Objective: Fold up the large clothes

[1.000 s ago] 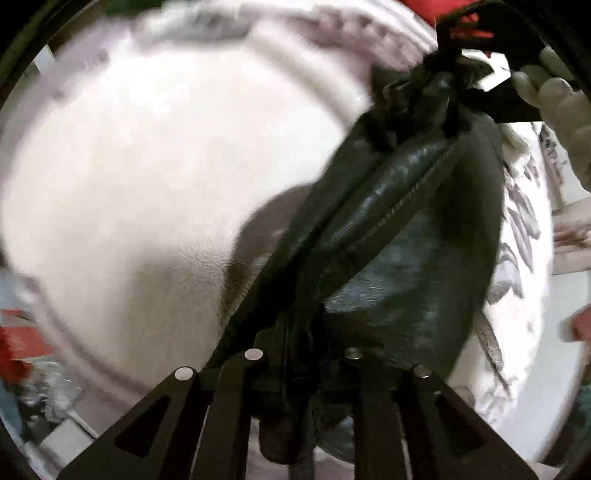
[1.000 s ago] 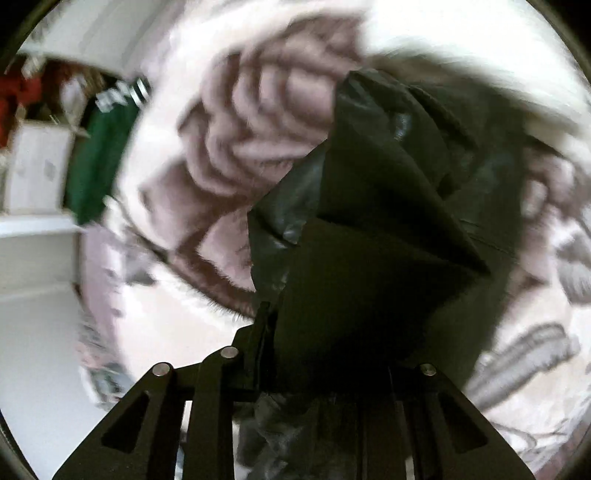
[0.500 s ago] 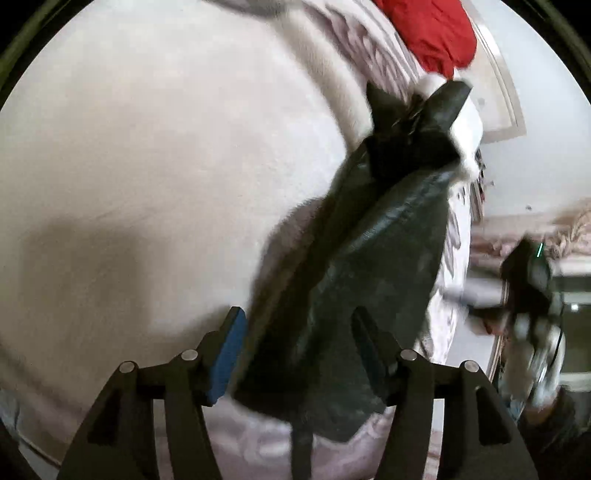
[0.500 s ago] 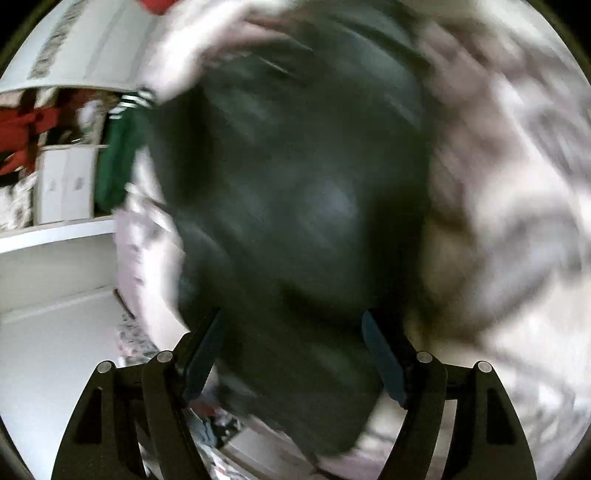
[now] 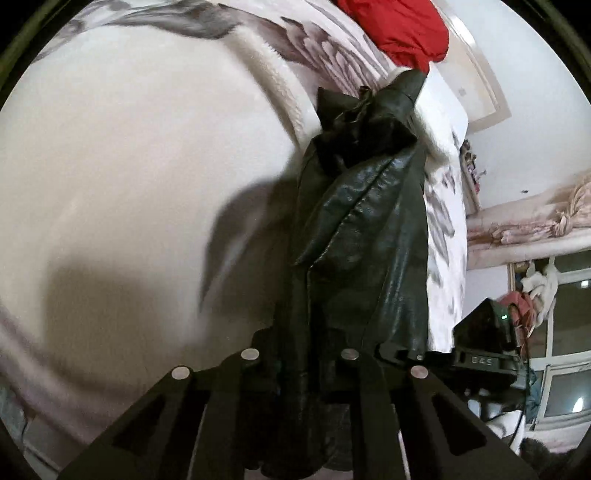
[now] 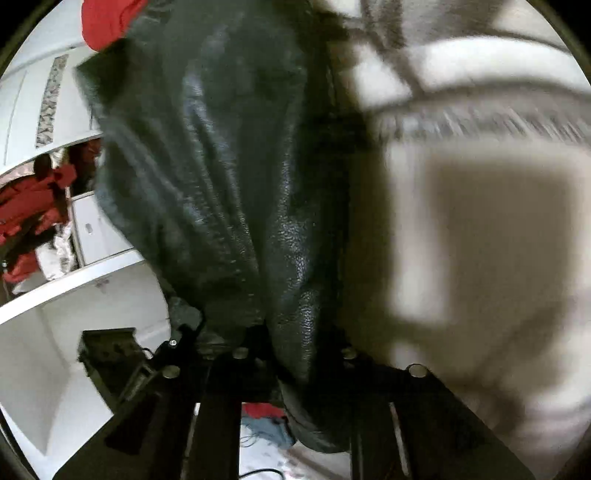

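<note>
A black leather garment (image 5: 365, 229) hangs bunched over the pale blanket (image 5: 129, 166). My left gripper (image 5: 301, 354) is shut on its near edge, which fills the gap between the fingers. In the right wrist view the same black leather garment (image 6: 221, 155) spreads up and left. My right gripper (image 6: 291, 356) is shut on a thick fold of it. The right gripper's body (image 5: 484, 343) shows at the lower right of the left wrist view, close beside the left one.
A red garment (image 5: 402, 29) lies at the far end of the bed. The blanket has a grey leaf pattern (image 5: 314, 48). White cabinets (image 6: 92, 229) with red clothes (image 6: 29, 206) stand to the left in the right wrist view. A window (image 5: 561, 369) is at right.
Both grippers stood open around the garment half a second ago and have now shut on it. The two grippers have come close together, side by side.
</note>
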`<state>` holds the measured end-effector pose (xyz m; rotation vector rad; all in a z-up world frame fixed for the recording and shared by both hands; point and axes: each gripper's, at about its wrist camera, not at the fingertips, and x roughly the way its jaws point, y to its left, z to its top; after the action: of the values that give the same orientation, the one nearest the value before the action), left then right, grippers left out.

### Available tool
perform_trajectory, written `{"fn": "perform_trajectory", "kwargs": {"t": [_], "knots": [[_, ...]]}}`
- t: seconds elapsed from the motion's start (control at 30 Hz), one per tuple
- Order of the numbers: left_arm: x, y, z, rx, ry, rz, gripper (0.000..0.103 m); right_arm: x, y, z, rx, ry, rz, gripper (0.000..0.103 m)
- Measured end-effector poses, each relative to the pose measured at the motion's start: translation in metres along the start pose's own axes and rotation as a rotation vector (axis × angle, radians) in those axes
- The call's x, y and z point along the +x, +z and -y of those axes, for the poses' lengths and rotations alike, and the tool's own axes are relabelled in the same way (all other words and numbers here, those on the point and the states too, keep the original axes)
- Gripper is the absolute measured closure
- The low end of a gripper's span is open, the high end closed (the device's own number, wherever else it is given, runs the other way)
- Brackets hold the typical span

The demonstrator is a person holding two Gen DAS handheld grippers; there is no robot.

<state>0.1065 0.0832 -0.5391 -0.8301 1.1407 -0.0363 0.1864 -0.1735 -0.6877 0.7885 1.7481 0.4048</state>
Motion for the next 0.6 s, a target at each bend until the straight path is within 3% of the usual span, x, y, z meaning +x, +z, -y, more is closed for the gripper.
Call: {"fn": "perform_trajectory", "kwargs": {"t": [0.1,0.17,0.2,0.23,0.3,0.4,0.5,0.6], "knots": [[-0.001,-0.039,-0.012,-0.015,0.044,-0.094,0.093,-0.015,-0.043,0.001,-0.034,-0.028,-0.043,0.090],[0.008,-0.058,-0.025,-0.073,0.069,-0.207,0.087,-0.014,-0.069,0.017,-0.016,-0.052,-0.098,0.089],[0.009,-0.062,-0.028,-0.097,0.073,-0.242,0.087,-0.009,-0.082,0.030,-0.014,-0.097,-0.146,0.086],[0.006,-0.065,-0.030,-0.112,0.087,-0.267,0.084,-0.006,-0.092,0.039,-0.011,-0.137,-0.178,0.076],[-0.013,-0.058,-0.023,-0.095,0.138,-0.239,0.076,-0.004,-0.098,0.060,0.046,-0.191,-0.228,0.066],[-0.041,-0.033,0.003,-0.045,0.161,-0.143,0.074,-0.033,-0.094,0.075,0.084,-0.176,-0.181,0.055],[-0.051,-0.003,0.038,0.016,0.092,-0.044,0.074,-0.071,-0.078,0.071,0.075,-0.168,-0.092,0.053],[-0.022,0.029,0.075,0.061,0.022,0.015,0.074,-0.096,-0.050,0.053,0.034,-0.175,-0.009,0.053]]}}
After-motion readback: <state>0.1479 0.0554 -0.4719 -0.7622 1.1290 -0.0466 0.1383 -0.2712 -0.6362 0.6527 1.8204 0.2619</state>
